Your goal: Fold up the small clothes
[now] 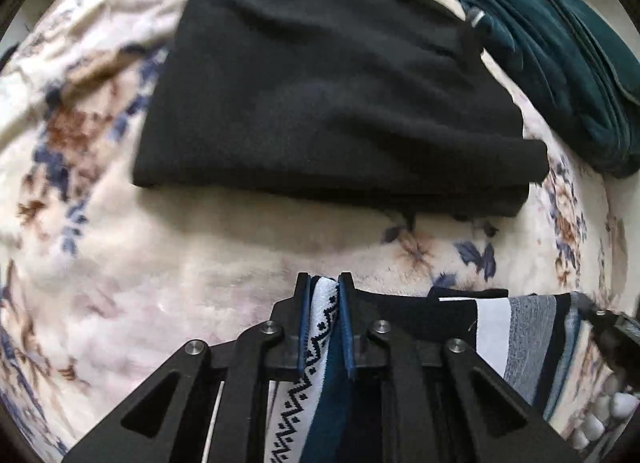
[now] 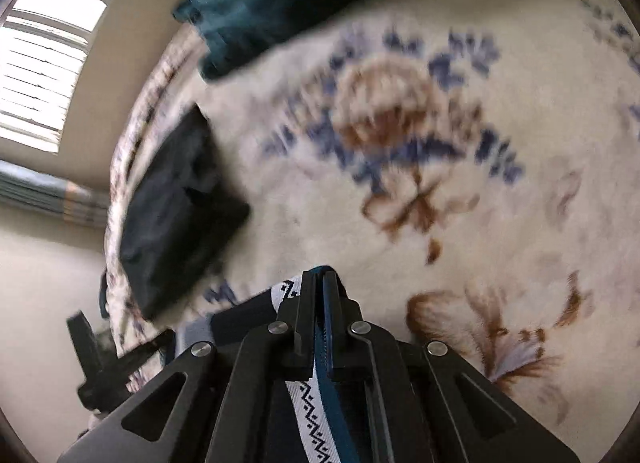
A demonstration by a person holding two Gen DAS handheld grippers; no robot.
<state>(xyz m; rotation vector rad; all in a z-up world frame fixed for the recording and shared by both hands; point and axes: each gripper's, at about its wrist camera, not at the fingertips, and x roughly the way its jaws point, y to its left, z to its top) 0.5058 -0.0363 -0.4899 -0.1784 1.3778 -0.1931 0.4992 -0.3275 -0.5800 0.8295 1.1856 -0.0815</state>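
Left wrist view: two grippers, one patterned garment [image 1: 320,327] pinched between them over a floral blanket [image 1: 160,283].

Left gripper [image 1: 324,283] and right gripper [image 2: 322,275] are each clamped on its white zigzag band, both pointing steeply down; one folded black garment [image 1: 320,103] lies beyond, apart; one teal cloth [image 1: 560,43] at the far edge; bare blanket lies between them.

Both hand-held grippers [image 1: 324,283] [image 2: 320,275] clamped, pointing steeply downward
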